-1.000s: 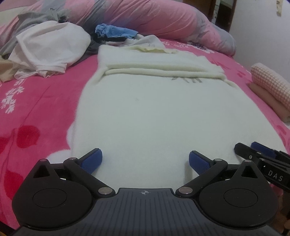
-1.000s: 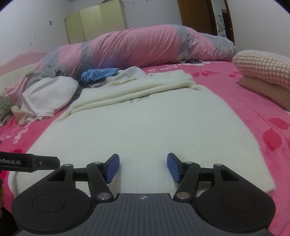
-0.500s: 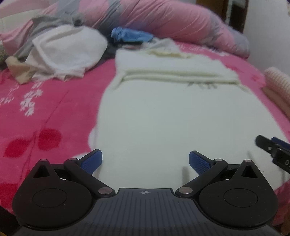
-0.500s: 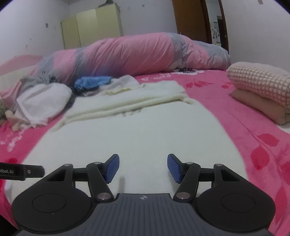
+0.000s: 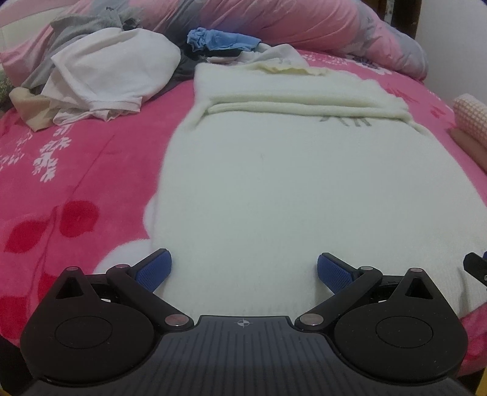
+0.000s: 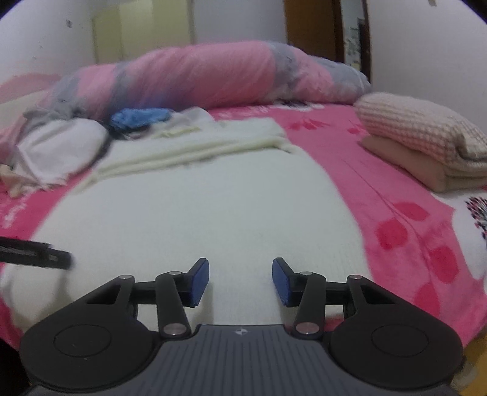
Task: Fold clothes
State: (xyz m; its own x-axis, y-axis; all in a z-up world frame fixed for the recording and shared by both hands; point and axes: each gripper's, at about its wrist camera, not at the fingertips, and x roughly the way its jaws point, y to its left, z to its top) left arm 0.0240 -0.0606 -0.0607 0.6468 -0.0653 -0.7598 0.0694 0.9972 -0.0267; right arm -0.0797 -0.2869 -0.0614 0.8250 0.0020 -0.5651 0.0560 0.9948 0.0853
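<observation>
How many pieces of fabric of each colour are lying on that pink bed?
Cream: 1, the spread sweater
White: 1, the crumpled shirt
Blue: 1, the bunched cloth
Grey: 1, the rumpled garment
Pinkish: 2, the folded stack
Total: 6

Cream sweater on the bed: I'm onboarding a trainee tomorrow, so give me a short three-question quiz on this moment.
1. True or false: the cream sweater lies spread on the pink bedspread with its far end folded over.
2. What lies right of the sweater in the right wrist view? A) a folded stack of clothes B) a laundry basket C) a chair
3. Fill in: the left gripper is ____, nothing pinched between its pads.

Key: 1 true; 2 A; 3 open. Side note: the right gripper's jaws are closing over the near hem, not yet pinching it.
</observation>
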